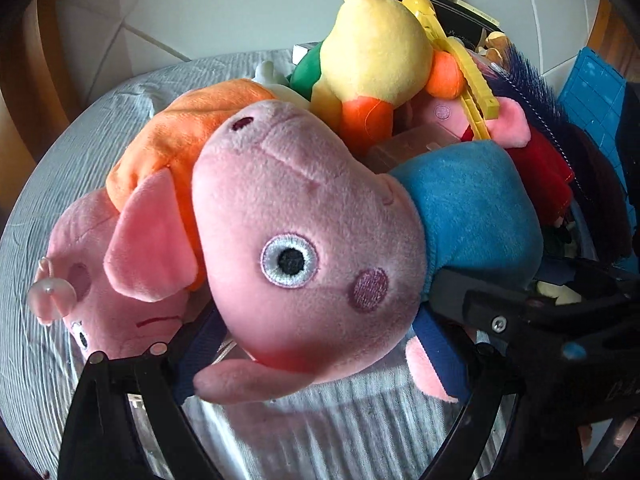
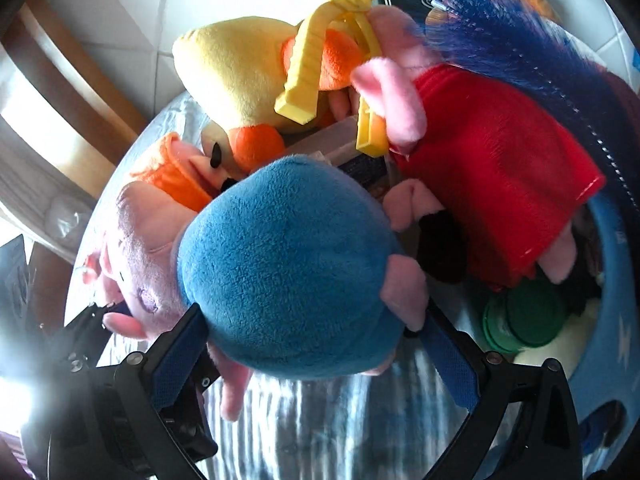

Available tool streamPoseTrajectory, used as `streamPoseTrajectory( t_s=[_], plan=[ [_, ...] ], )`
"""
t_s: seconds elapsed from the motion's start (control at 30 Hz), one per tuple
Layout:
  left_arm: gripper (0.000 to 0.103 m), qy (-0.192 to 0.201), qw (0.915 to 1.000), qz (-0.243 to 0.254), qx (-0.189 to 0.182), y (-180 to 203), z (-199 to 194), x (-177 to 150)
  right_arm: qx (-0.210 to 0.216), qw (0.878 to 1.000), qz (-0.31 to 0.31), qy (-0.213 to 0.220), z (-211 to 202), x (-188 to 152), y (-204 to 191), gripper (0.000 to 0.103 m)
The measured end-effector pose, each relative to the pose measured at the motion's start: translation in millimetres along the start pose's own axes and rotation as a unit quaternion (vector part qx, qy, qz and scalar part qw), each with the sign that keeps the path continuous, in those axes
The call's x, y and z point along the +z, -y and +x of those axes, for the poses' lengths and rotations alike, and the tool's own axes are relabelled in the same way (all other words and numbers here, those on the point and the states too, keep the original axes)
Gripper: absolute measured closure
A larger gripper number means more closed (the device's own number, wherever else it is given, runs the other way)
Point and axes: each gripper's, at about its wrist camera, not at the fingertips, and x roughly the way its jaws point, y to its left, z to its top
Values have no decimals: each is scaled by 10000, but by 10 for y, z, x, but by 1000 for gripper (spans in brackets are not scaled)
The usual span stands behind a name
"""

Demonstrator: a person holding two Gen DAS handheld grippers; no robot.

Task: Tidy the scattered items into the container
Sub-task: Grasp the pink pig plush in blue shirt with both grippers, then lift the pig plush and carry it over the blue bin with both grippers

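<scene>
Both claws pointed steeply down over the pile. The left claw (image 1: 316, 328) stood wide around the head of the blue-shirted pig plush (image 1: 304, 216), its pads at either cheek; whether they pressed was unclear. The right claw (image 2: 316, 344) straddled the same toy's blue body, grip likewise unclear. Three pig plushes showed: this one, an orange-dressed pig (image 1: 160, 184) to its left, a red-dressed pig (image 2: 492, 152) far right. One yellow duck plush (image 1: 372, 52) lay beyond, one blue container (image 2: 612, 300) at right
</scene>
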Motion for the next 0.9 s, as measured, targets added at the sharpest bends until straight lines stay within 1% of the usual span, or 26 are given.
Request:
streamPoseTrajectory(
  t_s=[0.07,0.13,0.2,0.3,0.5,0.73,0.8,0.9],
  plan=[
    [23,100,9999,136,-2,37,-39,-21,-21,10000,-90,38,-31,-15,-18,6],
    [28,182,9997,175,74,75,-108,-48,-105,9995,-253,155,-114,-54,-68,16],
    [30,297,9994,114,132,104,-222,-72,-121,9990,-333,261,-215,-113,-93,23],
    [33,590,9976,239,266,220,-475,-110,42,9984,-369,427,-424,-191,-87,38],
    [33,1040,9929,410,411,417,-1002,-42,241,9943,-516,904,-989,-290,-81,38],
    [33,1685,9823,583,565,739,-1746,126,418,9842,-712,1566,-1813,-330,-79,38],
    [33,1857,9789,610,590,829,-1926,156,424,9811,-768,1723,-1999,-270,-226,38],
    [33,2085,9736,678,630,1019,-2202,169,417,9759,-879,1951,-2377,-247,-222,38]
  ],
)
